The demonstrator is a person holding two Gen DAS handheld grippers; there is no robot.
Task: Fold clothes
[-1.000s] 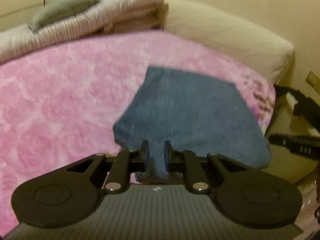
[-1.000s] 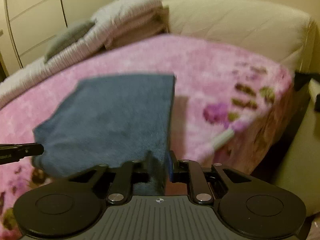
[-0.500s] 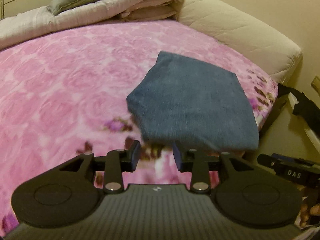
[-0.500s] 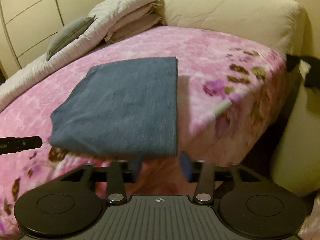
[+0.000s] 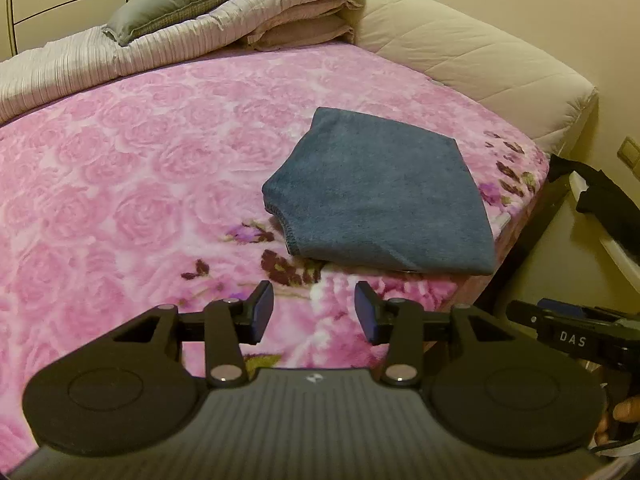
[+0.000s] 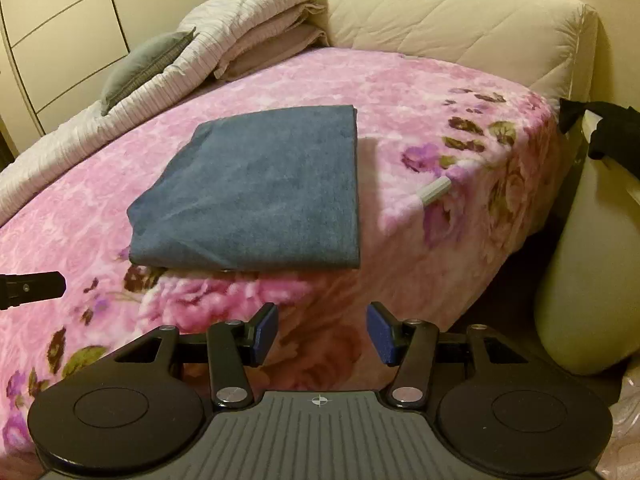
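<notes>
A folded blue cloth (image 5: 380, 196) lies flat on the pink rose blanket (image 5: 140, 184) near the bed's front corner. It also shows in the right wrist view (image 6: 256, 192). My left gripper (image 5: 314, 312) is open and empty, a little short of the cloth's near edge. My right gripper (image 6: 322, 330) is open and empty, off the bed's edge below the cloth. The left gripper's tip (image 6: 32, 290) shows at the left of the right wrist view. The right gripper's body (image 5: 576, 338) shows at the right of the left wrist view.
Folded quilts (image 5: 280, 4) and a grey pillow (image 5: 172, 4) lie at the back. A cream padded headboard (image 6: 460, 28) runs along the right. A small grey tube (image 6: 434, 191) lies on the blanket near the edge. A dark item (image 6: 604, 128) sits beside the bed.
Both grippers let go of the blue cloth, opened and pulled back. The cloth now lies folded on the blanket.
</notes>
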